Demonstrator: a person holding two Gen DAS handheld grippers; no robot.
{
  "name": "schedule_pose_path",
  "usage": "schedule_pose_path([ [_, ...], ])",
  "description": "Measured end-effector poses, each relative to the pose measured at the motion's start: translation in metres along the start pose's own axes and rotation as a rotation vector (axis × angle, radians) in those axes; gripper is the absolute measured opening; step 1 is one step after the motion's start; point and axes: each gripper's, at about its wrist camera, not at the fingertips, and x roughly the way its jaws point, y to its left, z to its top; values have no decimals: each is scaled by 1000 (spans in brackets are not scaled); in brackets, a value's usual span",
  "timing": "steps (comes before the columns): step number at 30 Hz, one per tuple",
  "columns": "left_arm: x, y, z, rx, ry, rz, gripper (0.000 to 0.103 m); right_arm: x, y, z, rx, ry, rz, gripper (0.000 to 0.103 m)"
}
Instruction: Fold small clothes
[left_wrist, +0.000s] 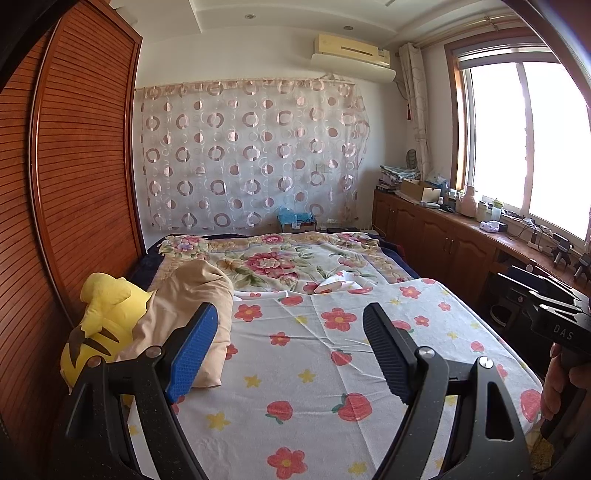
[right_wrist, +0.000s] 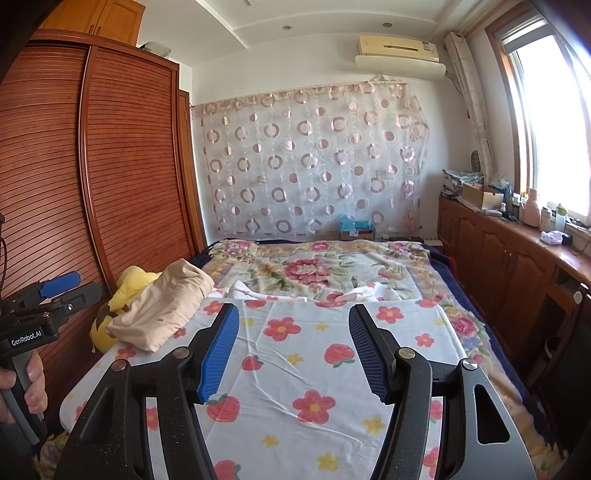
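Observation:
A beige garment lies crumpled at the left side of the bed, partly over a yellow plush toy; it also shows in the right wrist view. A small white and pink cloth lies bunched at the far edge of the flower-print sheet. My left gripper is open and empty above the sheet, just right of the beige garment. My right gripper is open and empty above the sheet. The left gripper also shows at the left edge of the right wrist view.
A wooden louvred wardrobe stands along the bed's left side. Wooden cabinets with bottles and boxes run under the window on the right. A floral blanket covers the far half of the bed. A patterned curtain hangs on the back wall.

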Motion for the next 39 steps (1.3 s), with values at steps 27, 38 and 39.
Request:
schedule_pose_path([
  [27, 2, 0, -4, 2, -3, 0, 82, -1, -6, -2, -4, -1, 3, 64],
  [38, 1, 0, -5, 2, -3, 0, 82, -1, -7, -3, -3, 1, 5, 64],
  [39, 3, 0, -6, 3, -4, 0, 82, 0, -7, -2, -3, 1, 6, 64],
])
